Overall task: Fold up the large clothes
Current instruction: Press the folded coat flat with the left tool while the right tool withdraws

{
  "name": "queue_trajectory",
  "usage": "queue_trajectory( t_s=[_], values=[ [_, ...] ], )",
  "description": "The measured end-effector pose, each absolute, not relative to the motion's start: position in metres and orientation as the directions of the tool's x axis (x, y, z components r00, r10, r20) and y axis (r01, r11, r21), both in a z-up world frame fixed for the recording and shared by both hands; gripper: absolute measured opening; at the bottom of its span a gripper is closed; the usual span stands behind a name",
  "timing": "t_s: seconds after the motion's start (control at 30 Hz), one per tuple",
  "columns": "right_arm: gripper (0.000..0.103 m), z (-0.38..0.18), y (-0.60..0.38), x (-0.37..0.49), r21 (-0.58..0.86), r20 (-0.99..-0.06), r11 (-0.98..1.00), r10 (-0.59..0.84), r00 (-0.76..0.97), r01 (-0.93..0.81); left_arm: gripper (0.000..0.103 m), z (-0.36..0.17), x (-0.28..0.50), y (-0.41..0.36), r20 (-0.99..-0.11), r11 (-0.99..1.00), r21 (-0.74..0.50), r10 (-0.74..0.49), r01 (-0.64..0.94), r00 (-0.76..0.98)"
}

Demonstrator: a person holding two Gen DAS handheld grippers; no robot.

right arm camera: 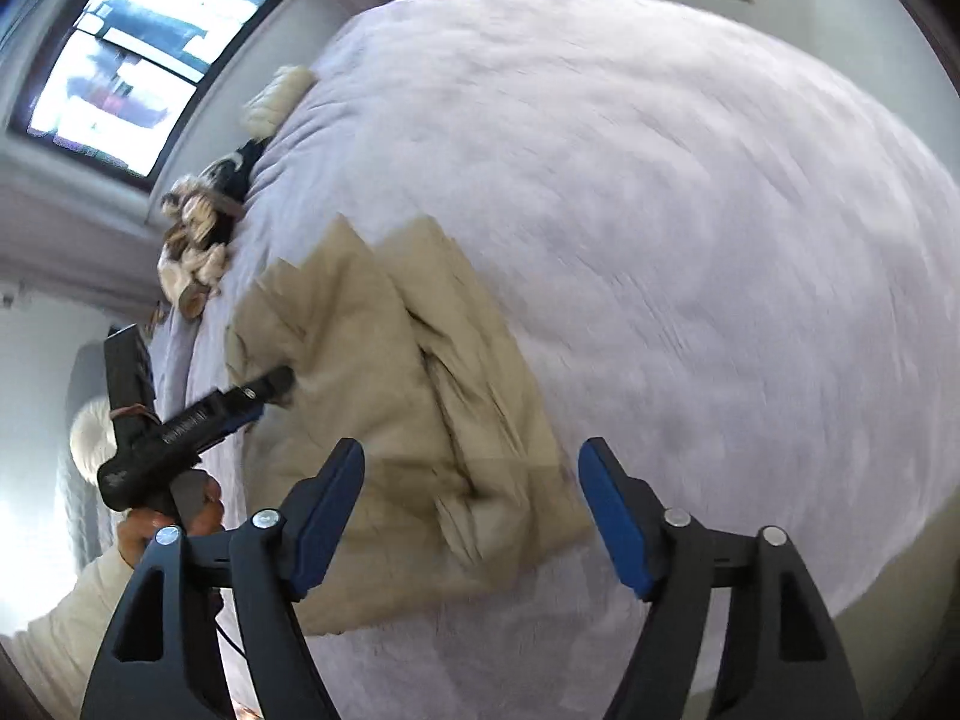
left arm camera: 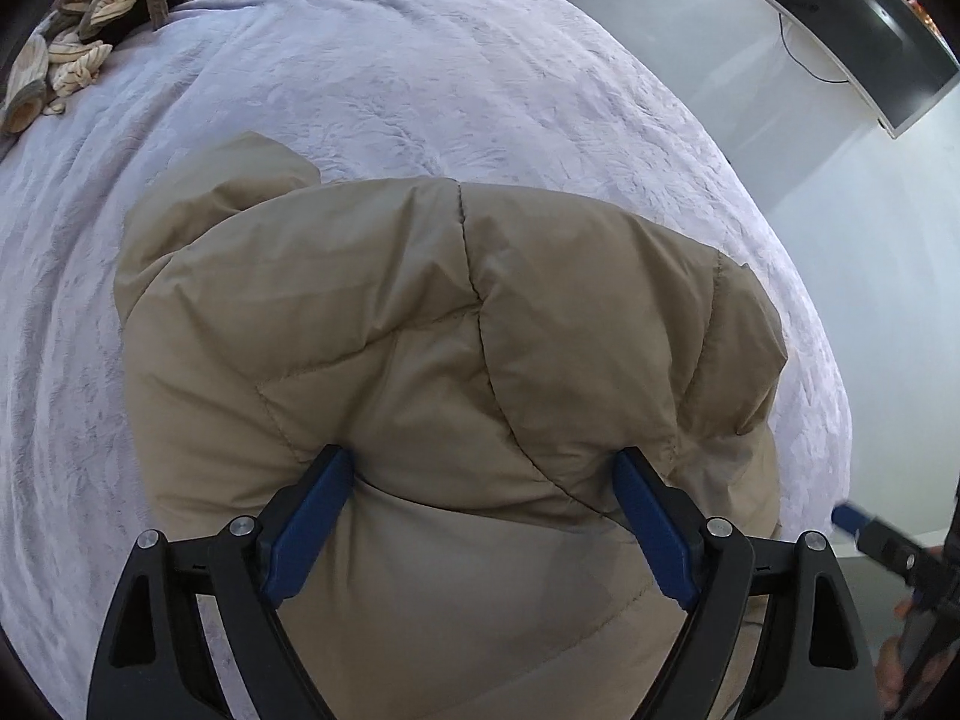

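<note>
A tan puffer jacket lies bunched and folded over on the lavender bedspread. My left gripper is open, its blue fingers spread wide and pressed against the jacket's near edge. In the right wrist view the jacket lies left of centre on the bedspread. My right gripper is open and empty above the jacket's right edge. The left gripper shows there at the jacket's left side, held in a hand. The right gripper's tip shows at the left view's right edge.
A pile of striped and dark clothes sits at the bed's far corner; it also shows in the right wrist view. A monitor leans by the wall on the floor. A window is beyond the bed.
</note>
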State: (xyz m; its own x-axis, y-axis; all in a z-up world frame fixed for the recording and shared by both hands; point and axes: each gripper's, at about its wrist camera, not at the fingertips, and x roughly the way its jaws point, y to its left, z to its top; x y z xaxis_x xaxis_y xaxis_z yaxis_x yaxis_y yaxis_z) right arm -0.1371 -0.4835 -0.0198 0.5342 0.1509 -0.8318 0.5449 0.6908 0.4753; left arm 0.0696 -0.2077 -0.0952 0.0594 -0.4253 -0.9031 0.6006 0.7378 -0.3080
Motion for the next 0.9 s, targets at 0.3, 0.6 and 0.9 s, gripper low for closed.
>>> queue_trajectory(
  t_s=[0.3, 0.6, 0.9],
  values=[
    [0.019, -0.042, -0.476, -0.046, 0.478, -0.841, 0.758, 0.248, 0.481, 0.444, 0.088, -0.086, 0.068, -0.206, -0.913, 0.781, -0.267, -0.393, 0.564, 0.112],
    [0.000, -0.121, -0.507, -0.036, 0.446, -0.891, 0.719, 0.300, 0.341, 0.533, 0.088, -0.092, 0.067, -0.194, -0.924, 0.828, -0.200, -0.337, 0.523, 0.180],
    [0.102, -0.068, -0.534, -0.056, 0.529, -0.828, 0.758, 0.365, 0.426, 0.380, 0.088, -0.096, 0.070, -0.199, -0.930, 0.832, -0.198, -0.326, 0.518, 0.168]
  ],
)
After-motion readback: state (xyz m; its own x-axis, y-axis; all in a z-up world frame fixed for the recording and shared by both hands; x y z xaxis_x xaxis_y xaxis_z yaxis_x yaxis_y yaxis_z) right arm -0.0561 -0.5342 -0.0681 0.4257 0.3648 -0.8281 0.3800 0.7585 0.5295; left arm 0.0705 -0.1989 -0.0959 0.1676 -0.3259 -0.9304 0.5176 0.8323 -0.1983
